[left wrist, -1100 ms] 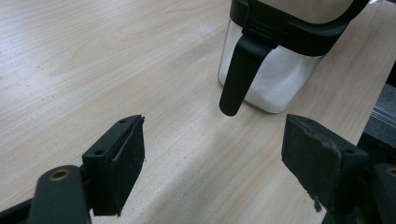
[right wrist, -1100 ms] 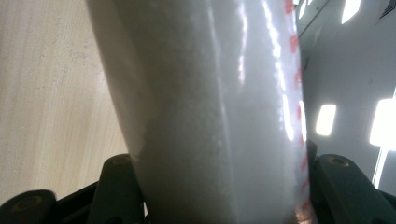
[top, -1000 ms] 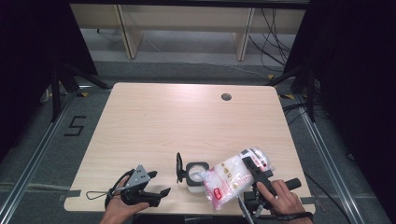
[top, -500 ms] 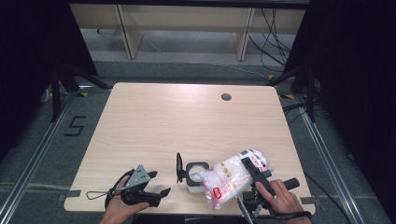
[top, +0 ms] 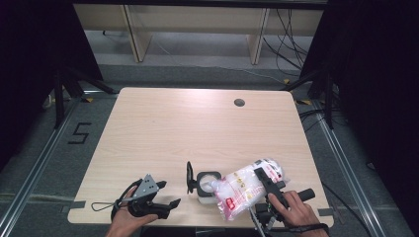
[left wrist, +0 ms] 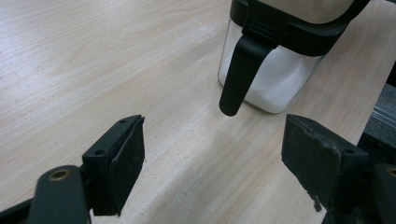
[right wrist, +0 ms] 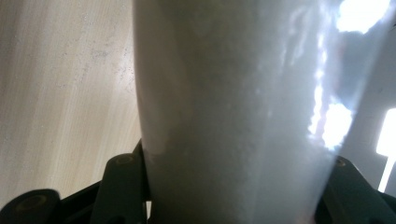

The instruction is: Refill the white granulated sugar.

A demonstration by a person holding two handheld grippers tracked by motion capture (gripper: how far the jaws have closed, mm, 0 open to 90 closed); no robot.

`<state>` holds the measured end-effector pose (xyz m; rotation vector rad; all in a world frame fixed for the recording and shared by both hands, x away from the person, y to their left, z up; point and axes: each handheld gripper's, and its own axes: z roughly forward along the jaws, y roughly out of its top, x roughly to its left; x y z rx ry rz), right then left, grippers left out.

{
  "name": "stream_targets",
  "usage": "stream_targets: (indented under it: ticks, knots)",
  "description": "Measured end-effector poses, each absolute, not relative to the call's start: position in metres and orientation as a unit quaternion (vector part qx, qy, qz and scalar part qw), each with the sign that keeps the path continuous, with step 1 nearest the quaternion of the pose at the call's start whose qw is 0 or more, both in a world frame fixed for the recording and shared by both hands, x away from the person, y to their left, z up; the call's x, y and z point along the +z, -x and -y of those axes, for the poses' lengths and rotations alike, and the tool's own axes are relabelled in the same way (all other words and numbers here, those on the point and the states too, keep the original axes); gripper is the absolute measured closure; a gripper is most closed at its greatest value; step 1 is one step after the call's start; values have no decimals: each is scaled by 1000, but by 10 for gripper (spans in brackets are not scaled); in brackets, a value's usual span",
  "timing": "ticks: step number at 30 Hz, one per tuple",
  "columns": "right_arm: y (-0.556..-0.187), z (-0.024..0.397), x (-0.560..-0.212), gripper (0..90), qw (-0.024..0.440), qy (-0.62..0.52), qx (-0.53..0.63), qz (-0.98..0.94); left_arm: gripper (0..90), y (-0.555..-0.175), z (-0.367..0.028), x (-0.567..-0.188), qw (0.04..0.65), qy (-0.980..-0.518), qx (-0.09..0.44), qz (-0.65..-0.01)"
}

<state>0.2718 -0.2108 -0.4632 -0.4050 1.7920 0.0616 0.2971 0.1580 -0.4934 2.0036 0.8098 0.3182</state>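
The step in hand looks like pouring: the right gripper (top: 264,178) is clenched on a clear plastic bag (top: 242,190) of white granules and holds it tilted, its lower end pointing at the open mouth of a small jar (top: 207,183) near the front edge of the tabletop (top: 197,128). In the right gripper view the bag (right wrist: 233,107) sits squeezed between the two jaws. The left gripper (top: 165,207) rests low on the tabletop to the left of the jar with its jaws spread wide and nothing between them; in the left gripper view the jar (left wrist: 275,70) stands just ahead, apart from the pads. The jar has clear walls, a black collar and a black flip lid (top: 189,177) standing upright on its left side, with white grains already inside. The next move probably calls for keeping the bag's opening over the jar's mouth and tipping gently, perhaps with the left gripper steadying the jar so it does not slide or topple. The bag carries red print and looks soft and full.
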Motion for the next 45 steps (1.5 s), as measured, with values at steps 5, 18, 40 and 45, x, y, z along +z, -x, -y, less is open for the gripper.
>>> stream_targets:
  ticks: [5,18,40,45]
  knots:
    - [-272,209,-467,498,604,174,25,-777,209,-296,-158,-492,456,-816,130,-331]
    - [-271,210,-466,520,619,193,22,-761,216,-297,-159,-492,459,-815,128,-329]
    - [-267,227,-454,533,594,145,115,-783,215,-297,-160,-492,460,-815,129,-328]
    - [-270,234,-455,535,570,106,165,-798,215,-297,-160,-492,460,-814,131,-329]
